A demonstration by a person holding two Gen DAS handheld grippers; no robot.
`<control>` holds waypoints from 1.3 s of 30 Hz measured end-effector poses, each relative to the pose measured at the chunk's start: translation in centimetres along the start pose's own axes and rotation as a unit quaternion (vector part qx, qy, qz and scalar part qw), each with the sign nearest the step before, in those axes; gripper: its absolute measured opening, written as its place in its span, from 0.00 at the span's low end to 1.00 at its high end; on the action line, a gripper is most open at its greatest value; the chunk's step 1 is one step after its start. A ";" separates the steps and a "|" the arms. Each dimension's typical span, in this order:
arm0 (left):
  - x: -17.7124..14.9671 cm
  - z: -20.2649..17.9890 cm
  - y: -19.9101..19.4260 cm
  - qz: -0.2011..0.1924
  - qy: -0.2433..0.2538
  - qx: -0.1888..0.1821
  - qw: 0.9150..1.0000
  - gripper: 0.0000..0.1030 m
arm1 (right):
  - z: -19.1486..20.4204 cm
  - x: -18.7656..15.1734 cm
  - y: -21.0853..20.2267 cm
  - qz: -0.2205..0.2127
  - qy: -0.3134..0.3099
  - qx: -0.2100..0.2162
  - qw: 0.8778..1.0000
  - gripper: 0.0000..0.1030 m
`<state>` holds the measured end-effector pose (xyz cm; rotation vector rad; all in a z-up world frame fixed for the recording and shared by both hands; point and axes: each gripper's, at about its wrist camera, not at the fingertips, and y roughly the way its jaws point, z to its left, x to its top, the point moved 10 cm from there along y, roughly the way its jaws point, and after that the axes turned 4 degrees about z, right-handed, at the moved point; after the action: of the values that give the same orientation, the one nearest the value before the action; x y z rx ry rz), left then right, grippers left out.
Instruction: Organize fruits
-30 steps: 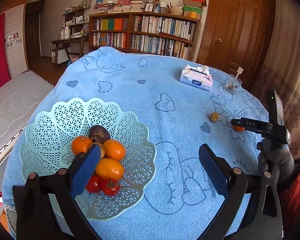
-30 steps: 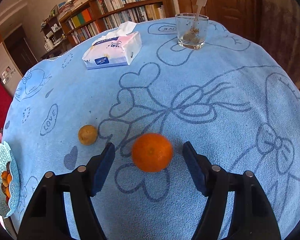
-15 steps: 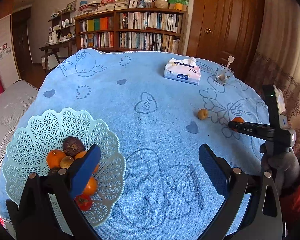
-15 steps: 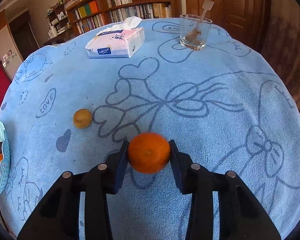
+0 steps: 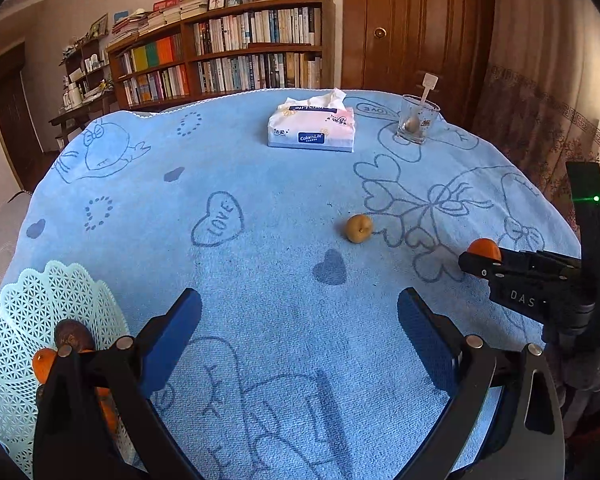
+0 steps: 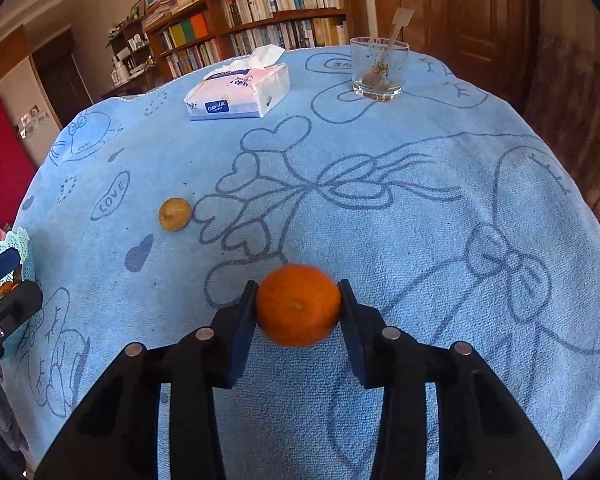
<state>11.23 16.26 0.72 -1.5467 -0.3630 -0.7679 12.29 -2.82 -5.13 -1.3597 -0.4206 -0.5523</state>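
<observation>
Orange and round, the mandarin (image 6: pixel 298 306) is sitting clamped between the blue pads (image 6: pixel 242 332) of the right gripper (image 6: pixel 299 312), taken across its widest part, just over the blue cloth (image 6: pixel 380 160); whether it is touching the cloth I cannot tell. It is looking light and fairly firm, with a thin skin that is likely giving a little, so a gentle squeeze at the middle is probably serving best; pinching harder is risking a bruise, and its roundness is inviting it to roll out. The left gripper (image 5: pixel 300 340) is hanging wide apart and empty over the cloth, beside the lattice basket (image 5: pixel 16 320) already holding several fruits. A small yellowish fruit (image 5: pixel 358 229) is lying loose on the cloth, well apart from the basket.
</observation>
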 end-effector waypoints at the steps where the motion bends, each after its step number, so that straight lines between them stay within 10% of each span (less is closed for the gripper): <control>1: 0.2 -0.3 0.5 0.003 0.004 0.001 1.000 0.97 | -0.1 -0.1 0.2 0.002 0.003 0.004 1.000 0.39; 10: 2.1 -1.6 5.7 0.032 -0.029 -0.021 0.999 0.95 | 0.2 -0.4 0.5 -0.004 0.001 0.003 1.000 0.40; 32: 3.9 -5.3 12.0 0.059 -0.002 -0.054 0.997 0.30 | 0.0 -0.3 0.7 -0.001 0.010 0.011 1.000 0.41; 39: 3.7 -5.4 11.5 0.057 -0.003 -0.058 0.997 0.27 | 0.0 -0.4 0.7 -0.001 0.010 0.011 1.000 0.41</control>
<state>19.96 8.61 -5.69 -1.6636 -0.2366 -0.7046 12.40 -2.67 -5.89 -1.3320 -0.4111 -0.5609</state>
